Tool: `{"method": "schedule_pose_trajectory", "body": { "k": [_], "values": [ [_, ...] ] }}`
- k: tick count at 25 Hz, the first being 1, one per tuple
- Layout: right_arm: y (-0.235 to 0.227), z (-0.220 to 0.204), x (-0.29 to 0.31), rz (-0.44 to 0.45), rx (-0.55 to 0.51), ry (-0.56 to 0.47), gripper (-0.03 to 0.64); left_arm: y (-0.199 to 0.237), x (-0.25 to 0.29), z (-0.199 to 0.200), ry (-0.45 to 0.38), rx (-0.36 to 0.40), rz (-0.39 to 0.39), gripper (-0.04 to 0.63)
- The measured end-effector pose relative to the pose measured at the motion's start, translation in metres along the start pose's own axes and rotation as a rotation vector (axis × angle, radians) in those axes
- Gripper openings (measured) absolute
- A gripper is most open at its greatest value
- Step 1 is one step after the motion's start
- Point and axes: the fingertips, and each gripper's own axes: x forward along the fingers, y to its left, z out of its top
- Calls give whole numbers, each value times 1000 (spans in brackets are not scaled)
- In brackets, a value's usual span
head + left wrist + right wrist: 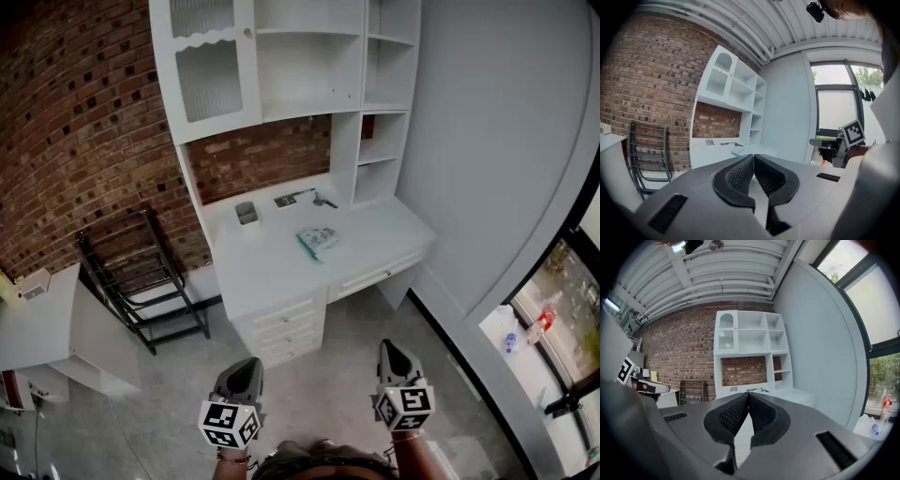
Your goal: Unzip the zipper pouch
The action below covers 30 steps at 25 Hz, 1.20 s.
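Setting: probably a home study. Indicators: white desk (272, 277) with drawers (286, 325), a shelf hutch (309, 56) above it, exposed brick wall (75, 122), large window (562, 300).

Head view sits high and tips steeply down, well back from the desk (281, 267), with the left gripper (246, 367) and right gripper (389, 349) at its bottom edge. Left gripper view runs near level along its own jaws, catching the desk at a slant from far off, the window (834, 108) at its right. Right gripper view faces the shelves (750, 338) squarely, just as far. All three share desk, shelves and brick wall (75, 122).
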Motion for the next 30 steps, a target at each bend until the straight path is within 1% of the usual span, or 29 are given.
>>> {"method": "schedule_pose_trajectory", "body": {
  "k": [8, 13, 17, 22, 23, 24, 25, 26, 27, 28, 30],
  "values": [
    [-3, -5, -3, 15, -19, 6, 2, -6, 2, 3, -16, 1, 4, 3],
    [-4, -7, -8, 48, 4, -6, 2, -17, 0, 9, -49, 18, -11, 3],
    [-2, -13, -12, 67, -31, 12, 2, -24, -7, 2, -41, 23, 14, 5],
    [-8, -10, -15, 54, -42, -5, 6, -33, -17, -3, -45, 25, 18, 6],
    [-9, -10, -15, 58, -38, -6, 20, -36, -18, -3, -45, 26, 10, 16],
    [-10, -10, -15, 59, -33, -5, 67, -39, -19, -3, -47, 24, -4, 57],
    [-11, -10, -14, 58, -30, -3, 84, -42, -19, -3, -49, 22, -21, 113],
    [-13, -11, -14, 57, -27, 0, 84, -45, -19, -3, -52, 20, -38, 154],
    [-14, -12, -14, 57, -23, 2, 89, -48, -19, -3, -54, 18, -54, 182],
    [-15, -13, -15, 59, -18, 6, 110, -51, -20, -3, -54, 17, -70, 210],
    [-17, -18, -16, 61, -1, 18, 185, -59, -21, -6, -51, 18, -105, 274]
  ]
}}
